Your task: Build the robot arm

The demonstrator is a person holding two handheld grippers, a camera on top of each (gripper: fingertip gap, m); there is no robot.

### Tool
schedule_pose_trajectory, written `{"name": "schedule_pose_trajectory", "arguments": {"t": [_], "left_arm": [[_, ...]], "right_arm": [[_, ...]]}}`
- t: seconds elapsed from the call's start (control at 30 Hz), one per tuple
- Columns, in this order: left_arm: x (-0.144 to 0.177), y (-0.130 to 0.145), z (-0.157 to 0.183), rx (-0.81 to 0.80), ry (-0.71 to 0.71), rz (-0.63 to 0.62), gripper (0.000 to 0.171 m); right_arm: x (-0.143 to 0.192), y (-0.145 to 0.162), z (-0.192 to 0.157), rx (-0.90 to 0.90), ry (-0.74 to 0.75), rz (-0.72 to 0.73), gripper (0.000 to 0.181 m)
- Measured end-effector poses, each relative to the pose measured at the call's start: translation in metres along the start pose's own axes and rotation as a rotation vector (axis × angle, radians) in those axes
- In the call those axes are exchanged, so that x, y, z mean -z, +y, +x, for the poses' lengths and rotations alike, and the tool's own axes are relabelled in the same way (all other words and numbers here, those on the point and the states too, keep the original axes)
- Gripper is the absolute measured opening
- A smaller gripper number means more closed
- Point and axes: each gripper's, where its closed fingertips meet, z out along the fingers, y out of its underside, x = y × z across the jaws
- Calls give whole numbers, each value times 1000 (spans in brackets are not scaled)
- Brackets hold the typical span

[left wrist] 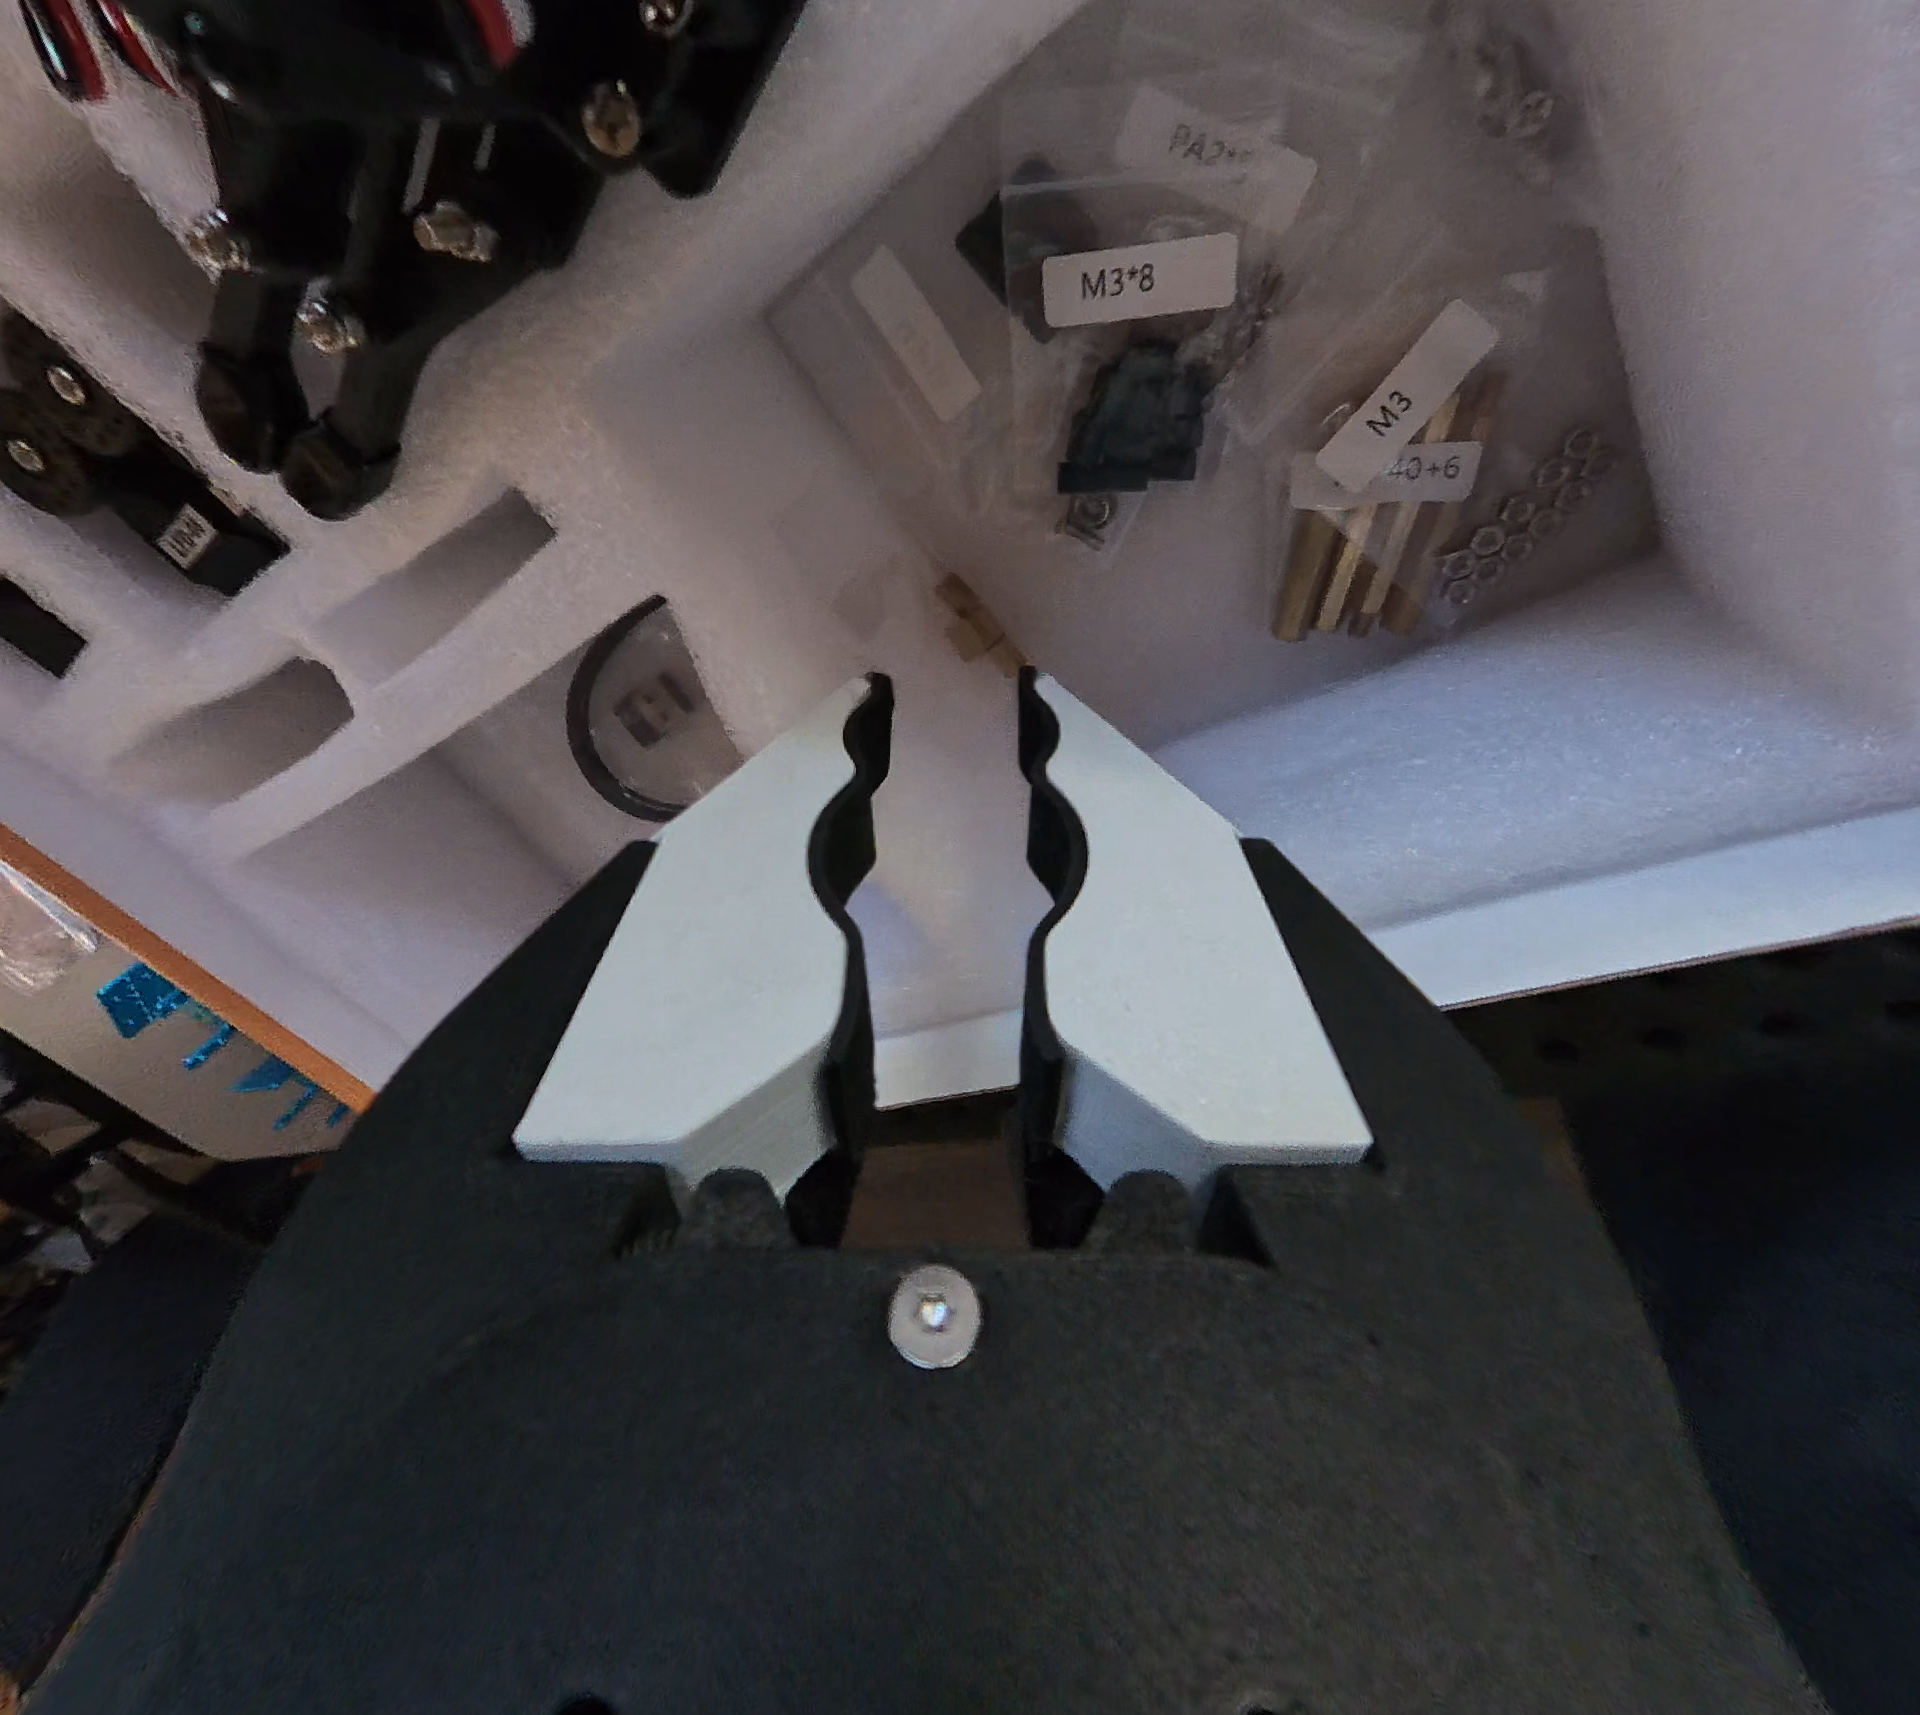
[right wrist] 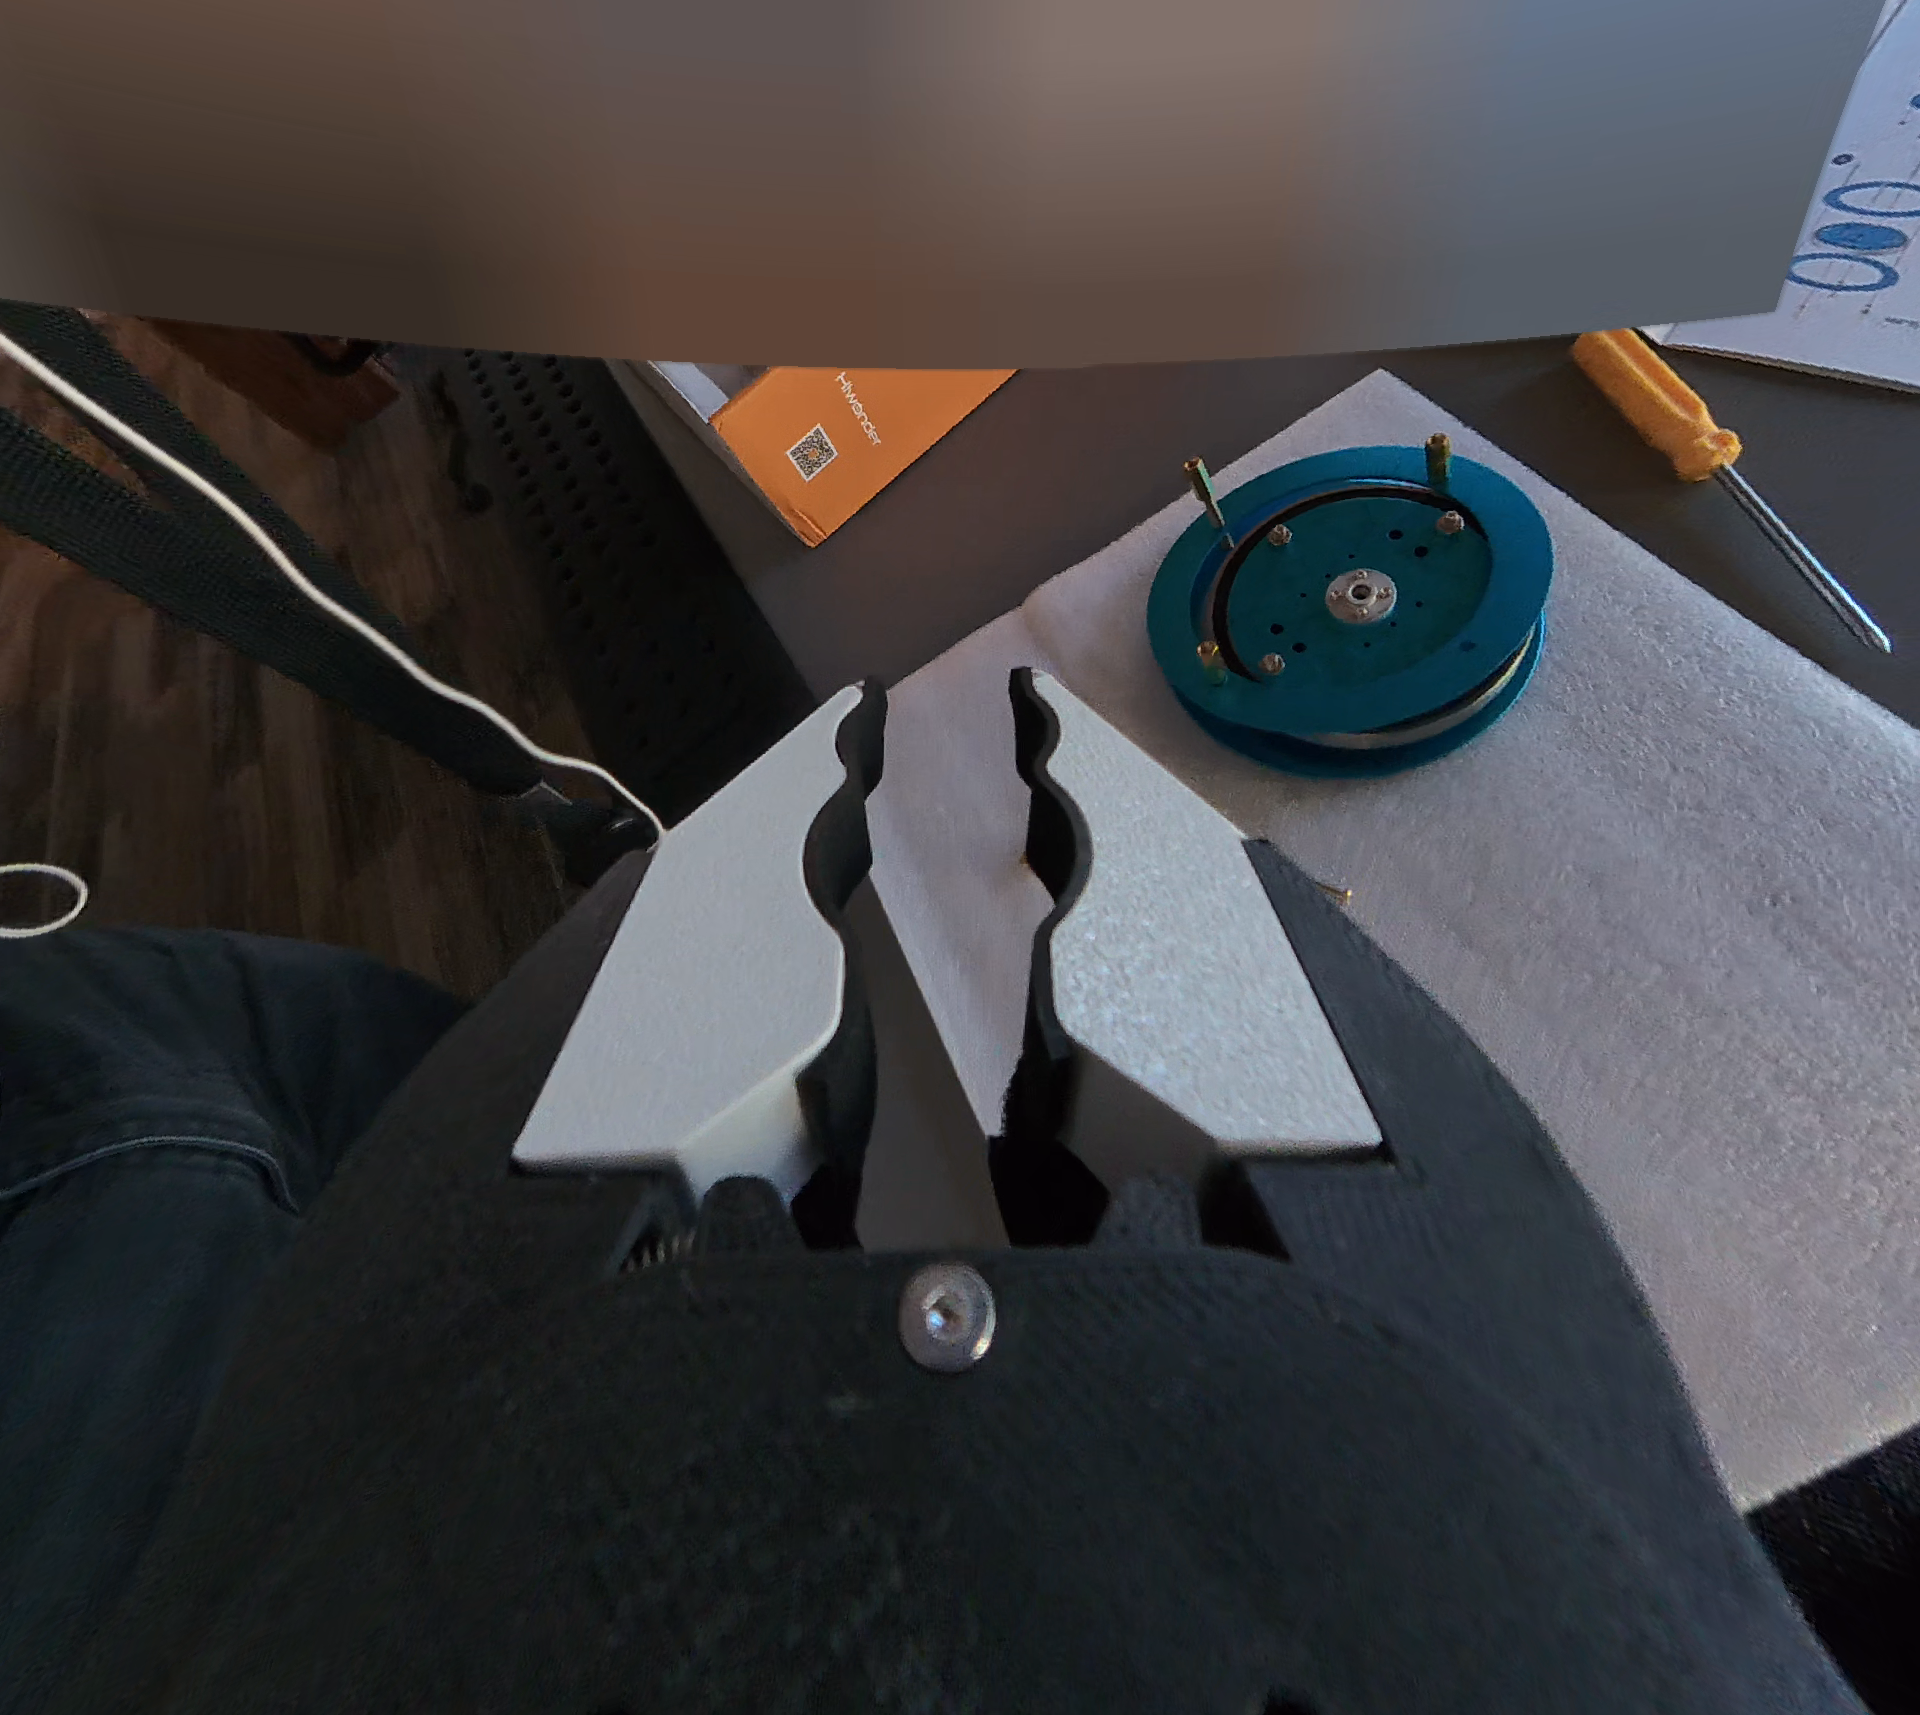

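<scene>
Jaws parted – left gripper (left wrist: pixel 954 678) above brass standoff (left wrist: pixel 971 626), right gripper (right wrist: pixel 948 678) near blue disc (right wrist: pixel 1351 605)

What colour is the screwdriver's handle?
Yellow-orange; the screwdriver shows best in the right wrist view.

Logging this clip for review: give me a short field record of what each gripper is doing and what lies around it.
left gripper: open, empty, above a white foam tray
nearest to left: small brass standoff
tray contents: clear bags of brass standoffs and nuts; black servo assembly
right gripper: open, empty, over a white foam sheet
on sheet: blue round turntable with brass posts
beyond sheet: yellow-handled screwdriver; orange box
</scene>
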Motion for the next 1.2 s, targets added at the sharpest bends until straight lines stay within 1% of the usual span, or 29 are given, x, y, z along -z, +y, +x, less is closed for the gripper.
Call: {"name": "schedule_pose_trajectory", "arguments": {"t": [0.07, 0.17, 0.27, 0.4, 0.5, 0.53, 0.6, 0.63, 0.67, 0.73, 0.77, 0.83, 0.9, 1.0, 1.1, 1.13, 1.2], "left_arm": [[1, 0, 2, 15, -17, -13, 25], [-2, 1, 1, 2, -102, -45, 26], [-6, 0, -1, 40, -128, -55, 22], [-13, -3, 7, 153, -6, -43, 17], [-6, -15, 13, 154, 53, 63, 15], [-2, -15, 15, 156, 67, 81, 16], [5, -5, 5, 127, -13, 40, 21], [8, -2, 0, 101, -53, 30, 18], [10, -3, -2, 83, -74, 37, 18], [6, -6, -7, 45, -113, 33, 18], [2, -4, -9, 30, -125, 3, 19], [-4, -4, -6, 48, -104, -46, 24], [-8, -6, 0, 87, -56, -56, 30], [-16, -9, 10, 161, 60, -29, 29], [0, -24, 10, 207, 143, 109, 25], [8, -25, 7, 199, 135, 142, 22], [20, -24, -1, 160, 75, 177, 23]], "right_arm": [[4, 2, -2, -8, -9, 6, 24], [12, 3, -6, -17, -18, 16, 24], [18, 7, -5, -18, -20, 4, 24], [25, 7, -3, -39, -25, 17, 24], [27, 9, -1, -51, -23, 17, 24], [27, 10, -1, -56, -25, 14, 24], [25, 12, -1, -59, -32, 3, 24], [23, 13, -1, -56, -34, -3, 24], [21, 13, -2, -54, -38, -8, 24], [15, 12, -3, -54, -51, -8, 24], [12, 10, -4, -53, -55, -8, 25], [8, 6, -7, -50, -63, -12, 25], [6, 0, -11, -42, -68, -15, 25], [5, -5, -14, -31, -66, -25, 25], [4, -6, -13, -34, -62, -28, 25], [3, -4, -12, -38, -59, -30, 25], [0, 0, -10, -53, -59, -33, 25]]}}
